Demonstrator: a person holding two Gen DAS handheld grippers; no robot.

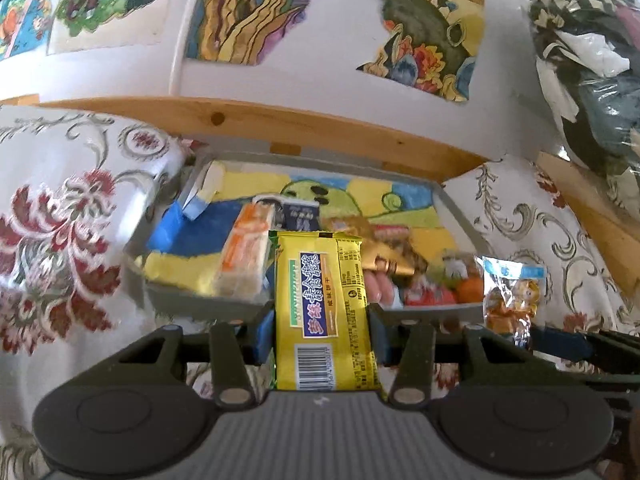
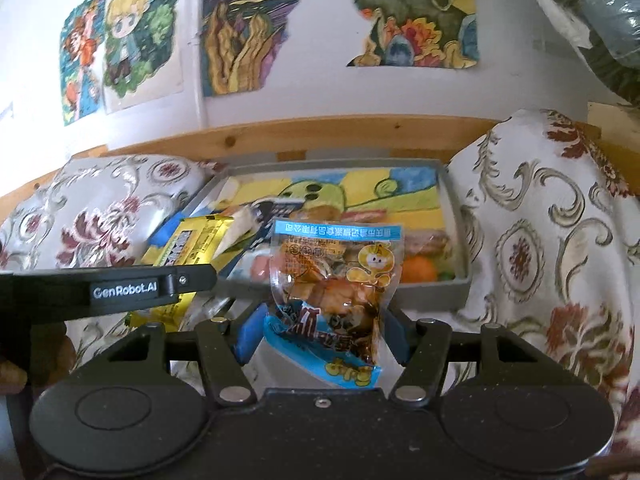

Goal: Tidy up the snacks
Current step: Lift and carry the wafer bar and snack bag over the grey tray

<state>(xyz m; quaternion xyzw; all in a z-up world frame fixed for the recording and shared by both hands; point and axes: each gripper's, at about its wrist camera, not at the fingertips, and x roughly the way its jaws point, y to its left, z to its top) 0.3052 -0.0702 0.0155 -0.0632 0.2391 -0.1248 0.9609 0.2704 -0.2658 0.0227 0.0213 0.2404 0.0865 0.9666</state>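
My left gripper is shut on a yellow biscuit packet, held upright just in front of the grey tray's near rim. My right gripper is shut on a clear snack pouch with blue edges, also held before the tray's near wall. The tray has a colourful drawing on its floor and holds several snacks: an orange-and-white packet, a gold wrapper, and orange and red pieces. The yellow packet and left gripper body show at left in the right wrist view. The pouch shows at right in the left wrist view.
Floral cushions flank the tray on both sides. A wooden rail runs behind it under a white wall with drawings. Bagged clothing is piled at the upper right.
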